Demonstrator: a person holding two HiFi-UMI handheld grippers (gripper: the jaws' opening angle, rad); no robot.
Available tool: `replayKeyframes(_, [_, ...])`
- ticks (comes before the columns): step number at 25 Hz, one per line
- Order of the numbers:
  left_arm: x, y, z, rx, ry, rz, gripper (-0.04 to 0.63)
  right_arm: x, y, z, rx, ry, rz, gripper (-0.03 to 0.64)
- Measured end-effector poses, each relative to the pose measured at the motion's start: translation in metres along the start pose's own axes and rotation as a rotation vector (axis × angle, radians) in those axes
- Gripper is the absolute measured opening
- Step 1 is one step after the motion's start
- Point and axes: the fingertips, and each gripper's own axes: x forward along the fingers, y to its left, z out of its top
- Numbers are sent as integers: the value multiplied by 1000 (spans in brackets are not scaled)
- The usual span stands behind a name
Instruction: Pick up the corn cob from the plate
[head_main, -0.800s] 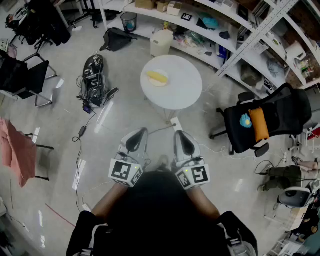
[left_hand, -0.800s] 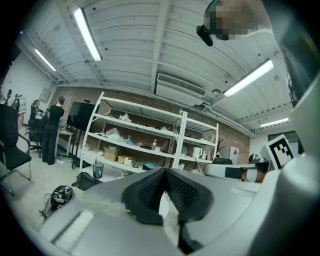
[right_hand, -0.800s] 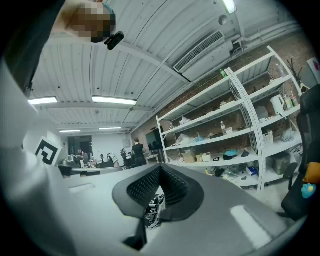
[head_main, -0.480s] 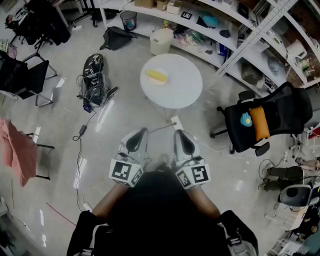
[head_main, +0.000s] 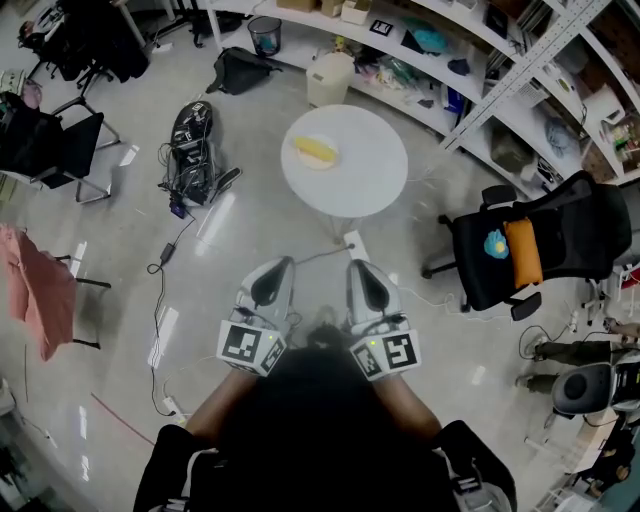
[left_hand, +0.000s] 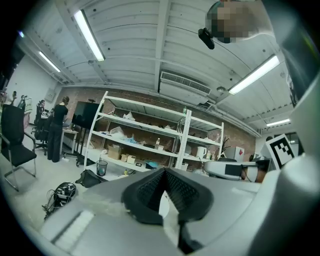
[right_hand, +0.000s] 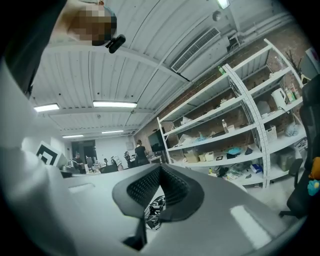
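You're holding left tongs (head_main: 278, 266) and right tongs (head_main: 359, 268) level, both pressed together, pinching nothing. Yellow corn cob (head_main: 314, 151) lying on white plate (head_main: 322, 167) by round white counter (head_main: 370, 185)'s left edge, well ahead, long axis crosswise; left tongs slightly nearer.

The person held two grippers side by side, close in front of the body, both pointing level and forward. The left gripper (head_main: 277, 270) had its fingers (left_hand: 150, 192) pressed together, nothing between them. The right gripper (head_main: 360, 270) matched it, tips meeting, empty. The left forearm (head_main: 212, 412) and right forearm (head_main: 412, 410) reached forward behind them.
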Motion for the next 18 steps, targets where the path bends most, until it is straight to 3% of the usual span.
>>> replayKeyframes(11, [20,-19,-2,-10,-7,115,2,-2,-29,1,4,22,107,8])
replayKeyframes(18, [35,-17,3,-14,-7,144,2,10,-44,7,30,29,114,8])
